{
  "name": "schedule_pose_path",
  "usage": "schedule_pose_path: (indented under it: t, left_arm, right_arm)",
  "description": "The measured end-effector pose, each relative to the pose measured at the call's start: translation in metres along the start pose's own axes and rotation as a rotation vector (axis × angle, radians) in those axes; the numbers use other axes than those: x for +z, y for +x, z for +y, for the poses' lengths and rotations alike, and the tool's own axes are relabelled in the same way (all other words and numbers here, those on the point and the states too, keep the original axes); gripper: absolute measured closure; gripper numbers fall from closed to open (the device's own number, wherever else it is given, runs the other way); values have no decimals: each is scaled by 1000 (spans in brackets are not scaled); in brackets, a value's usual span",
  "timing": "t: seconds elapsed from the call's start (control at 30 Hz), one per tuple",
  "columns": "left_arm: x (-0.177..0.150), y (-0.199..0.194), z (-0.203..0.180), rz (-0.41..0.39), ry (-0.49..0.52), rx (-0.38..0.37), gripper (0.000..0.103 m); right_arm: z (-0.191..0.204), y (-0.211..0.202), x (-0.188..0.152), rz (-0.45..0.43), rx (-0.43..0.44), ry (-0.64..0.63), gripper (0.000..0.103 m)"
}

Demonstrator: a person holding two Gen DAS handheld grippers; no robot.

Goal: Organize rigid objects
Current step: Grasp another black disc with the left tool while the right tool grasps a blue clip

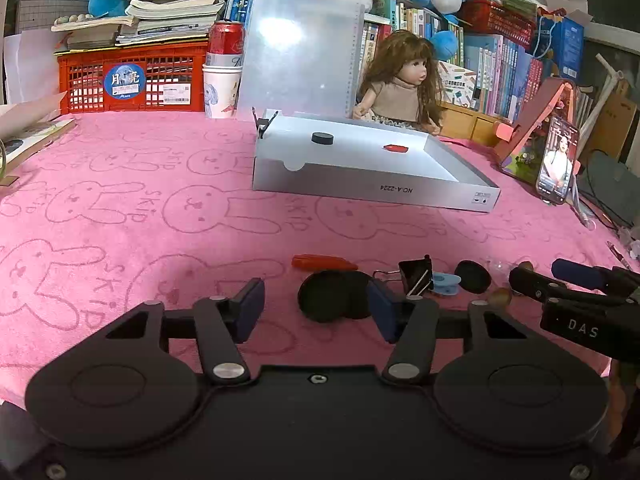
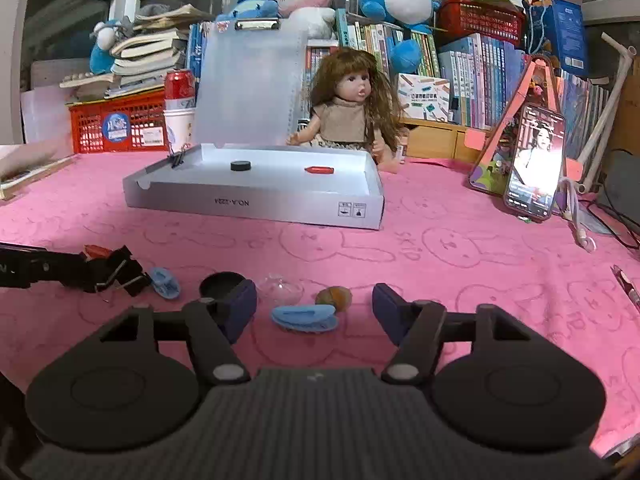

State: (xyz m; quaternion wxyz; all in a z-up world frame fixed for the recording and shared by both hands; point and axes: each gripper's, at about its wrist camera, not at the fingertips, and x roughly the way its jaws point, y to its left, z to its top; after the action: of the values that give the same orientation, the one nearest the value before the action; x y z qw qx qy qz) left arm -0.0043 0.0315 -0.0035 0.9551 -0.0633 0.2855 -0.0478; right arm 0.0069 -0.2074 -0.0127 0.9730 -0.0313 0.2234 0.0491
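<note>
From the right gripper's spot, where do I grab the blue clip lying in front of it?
Grip the blue clip across its short depth, on the near and far edges of its ridged body. It lies flat with its long side running left-right, so come down from above with the right gripper turned to straddle it. The brown stone sits close behind.

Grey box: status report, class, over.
Left gripper open around black cap. Right gripper open over blue clip. Grey box holds three items. Path unobstructed.
</note>
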Motion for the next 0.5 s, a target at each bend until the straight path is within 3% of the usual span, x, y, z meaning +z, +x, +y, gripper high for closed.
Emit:
schedule_pose_path:
  t: [0.3,0.37,0.43,0.5]
  left_arm:
    - [-1,5,-1,11,-6,-4,56]
    - [0,6,0,11,-16,-8,60]
    - [0,6,1,8,-27,-15,72]
    - [0,6,-1,7,-25,-18,73]
  right_arm:
    - [3,7,-4,23,10,-9,38]
    - [4,9,-5,25,12,-9,39]
    - [5,8,-5,23,16,-9,42]
    - [5,9,-5,27,31,-9,51]
